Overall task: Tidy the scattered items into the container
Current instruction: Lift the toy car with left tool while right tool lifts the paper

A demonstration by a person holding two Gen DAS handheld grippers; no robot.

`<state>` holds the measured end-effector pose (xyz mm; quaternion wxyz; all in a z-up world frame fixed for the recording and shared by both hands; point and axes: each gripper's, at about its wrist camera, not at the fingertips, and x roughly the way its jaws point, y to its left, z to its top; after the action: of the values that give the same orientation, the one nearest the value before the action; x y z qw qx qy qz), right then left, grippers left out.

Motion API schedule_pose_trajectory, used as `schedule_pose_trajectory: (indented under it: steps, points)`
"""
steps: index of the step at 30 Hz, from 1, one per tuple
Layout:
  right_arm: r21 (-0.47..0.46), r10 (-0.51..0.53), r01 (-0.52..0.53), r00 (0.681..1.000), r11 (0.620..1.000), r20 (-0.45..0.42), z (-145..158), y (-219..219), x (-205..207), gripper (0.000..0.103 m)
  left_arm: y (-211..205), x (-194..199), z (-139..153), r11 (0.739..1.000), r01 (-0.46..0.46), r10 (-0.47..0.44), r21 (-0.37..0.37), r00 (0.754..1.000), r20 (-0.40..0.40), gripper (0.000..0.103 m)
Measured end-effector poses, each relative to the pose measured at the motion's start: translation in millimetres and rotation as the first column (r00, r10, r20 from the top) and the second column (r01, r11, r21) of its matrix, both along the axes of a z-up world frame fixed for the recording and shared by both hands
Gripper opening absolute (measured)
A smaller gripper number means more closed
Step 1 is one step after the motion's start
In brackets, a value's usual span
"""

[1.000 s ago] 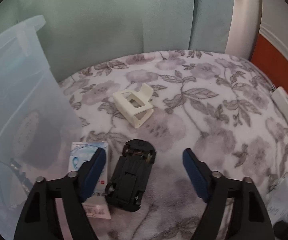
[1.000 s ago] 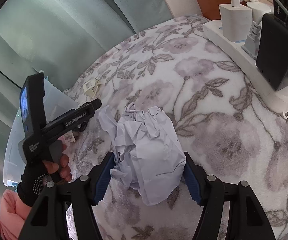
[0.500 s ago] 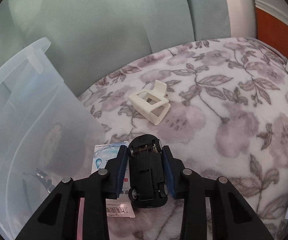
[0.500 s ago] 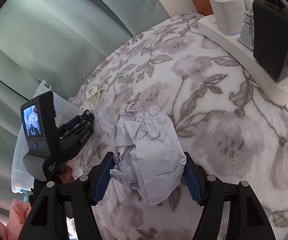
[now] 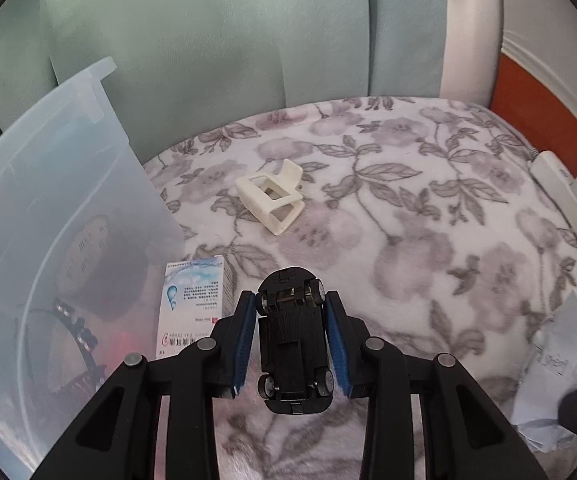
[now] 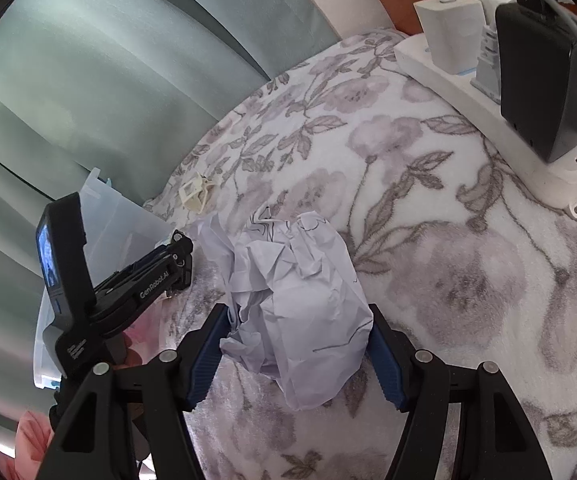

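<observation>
My left gripper (image 5: 289, 298) is shut on a black toy car (image 5: 292, 344), which is upside down with its wheels showing, just above the floral blanket (image 5: 428, 248). The clear plastic container (image 5: 48, 184) stands to its left with dark items inside. A blue-and-white small carton (image 5: 192, 300) lies between car and container. A cream plastic clip (image 5: 272, 200) lies farther back. My right gripper (image 6: 298, 308) has its blue pads pressed on both sides of a crumpled paper ball (image 6: 300, 288) that rests on the blanket. In the right wrist view the left gripper (image 6: 176, 252) is beside the container (image 6: 128, 220).
A white power strip (image 6: 440, 68) with a white charger and a black adapter (image 6: 544, 80) lies at the blanket's right edge. Green padded panels (image 5: 248, 40) rise behind. A hand with a pink sleeve (image 6: 28, 432) holds the left gripper.
The left gripper, open around the car a second ago, has closed on it and risen slightly with it. The right gripper and the paper have not moved.
</observation>
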<state>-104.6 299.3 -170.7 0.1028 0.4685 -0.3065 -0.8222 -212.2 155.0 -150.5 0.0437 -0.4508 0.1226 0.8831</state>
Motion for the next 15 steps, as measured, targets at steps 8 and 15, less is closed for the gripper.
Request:
schedule_pose_trajectory:
  steps: [8,15]
  points:
    - [0.002,-0.011,0.011,0.998,1.000,-0.068,32,1,14,0.070,-19,31,36,0.994,0.034,-0.033,0.100,0.999,-0.009,0.036]
    - [0.021,-0.033,0.037,0.985,0.999,-0.167,79,1,35,0.070,-41,58,85,0.984,0.054,-0.041,0.173,0.996,-0.077,0.036]
